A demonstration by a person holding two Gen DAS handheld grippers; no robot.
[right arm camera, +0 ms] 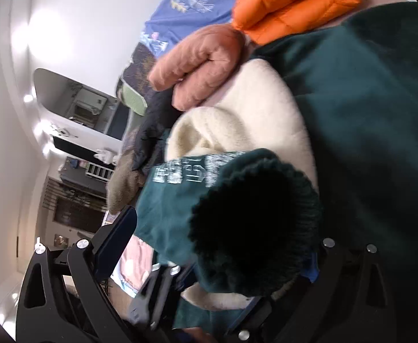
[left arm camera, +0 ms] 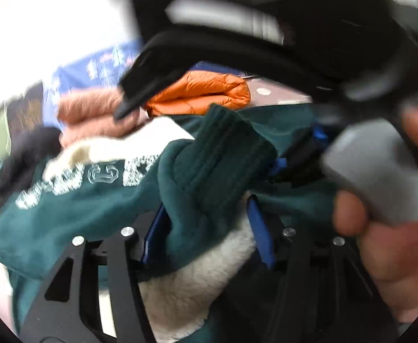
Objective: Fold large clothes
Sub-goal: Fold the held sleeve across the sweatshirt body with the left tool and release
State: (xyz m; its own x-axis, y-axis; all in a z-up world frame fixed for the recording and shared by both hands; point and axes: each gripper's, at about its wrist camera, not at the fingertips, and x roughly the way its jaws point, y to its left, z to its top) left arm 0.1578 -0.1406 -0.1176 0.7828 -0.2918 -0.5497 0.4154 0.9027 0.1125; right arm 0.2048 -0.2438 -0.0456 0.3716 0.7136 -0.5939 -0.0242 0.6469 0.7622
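Note:
A dark green sweatshirt with white print and a cream fleece lining fills both views; it also shows in the right wrist view. My left gripper is shut on a bunched green fold near its ribbed cuff. My right gripper stands wide open with the ribbed cuff lying between its fingers. Its left finger touches nothing; the right one is hidden by cloth. The right gripper's body and the hand on it are close beside the left one.
A folded orange puffer jacket and a folded pink fleece lie behind the sweatshirt. A blue patterned cloth lies further back. Dark and olive garments lie at the left. A room with furniture shows at far left.

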